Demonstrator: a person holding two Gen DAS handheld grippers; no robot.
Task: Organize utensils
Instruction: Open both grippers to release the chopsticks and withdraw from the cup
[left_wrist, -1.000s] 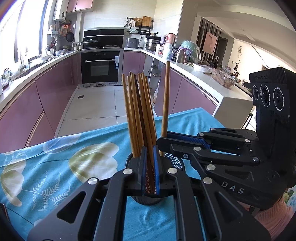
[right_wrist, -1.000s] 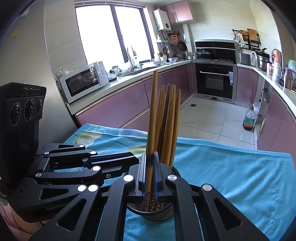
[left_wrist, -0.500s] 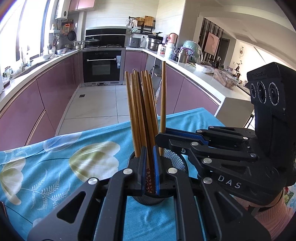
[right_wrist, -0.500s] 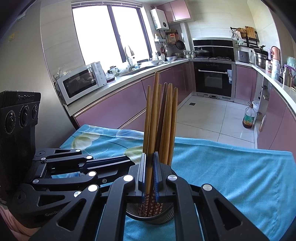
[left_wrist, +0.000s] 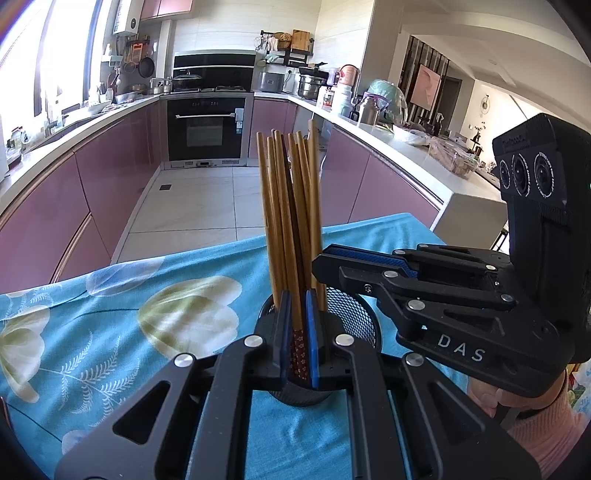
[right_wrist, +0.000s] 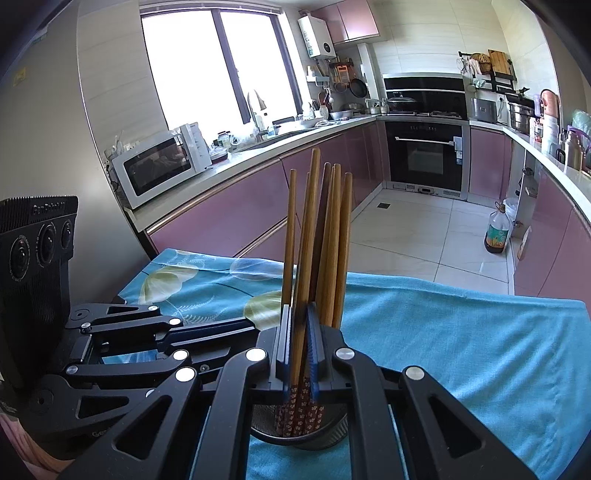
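A black mesh utensil cup (left_wrist: 354, 314) stands on the blue flowered cloth (left_wrist: 110, 332) and holds several upright wooden chopsticks (left_wrist: 291, 206). My left gripper (left_wrist: 297, 332) is shut on one chopstick at its patterned lower end, just over the cup's near rim. My right gripper (right_wrist: 297, 339) is shut on another chopstick (right_wrist: 304, 258) over the same cup (right_wrist: 299, 435). The right gripper also shows in the left wrist view (left_wrist: 406, 280), reaching in from the right. The left gripper shows in the right wrist view (right_wrist: 147, 339), reaching in from the left.
The cloth-covered table ends at its far edge (right_wrist: 443, 291) over a tiled kitchen floor. Pink cabinets, an oven (left_wrist: 207, 129) and a microwave (right_wrist: 159, 166) stand well behind. An oil bottle (right_wrist: 496, 232) sits on the floor.
Both grippers have come lower, and the chopstick held in the right gripper has sunk into the cup until its top is almost level with the others.
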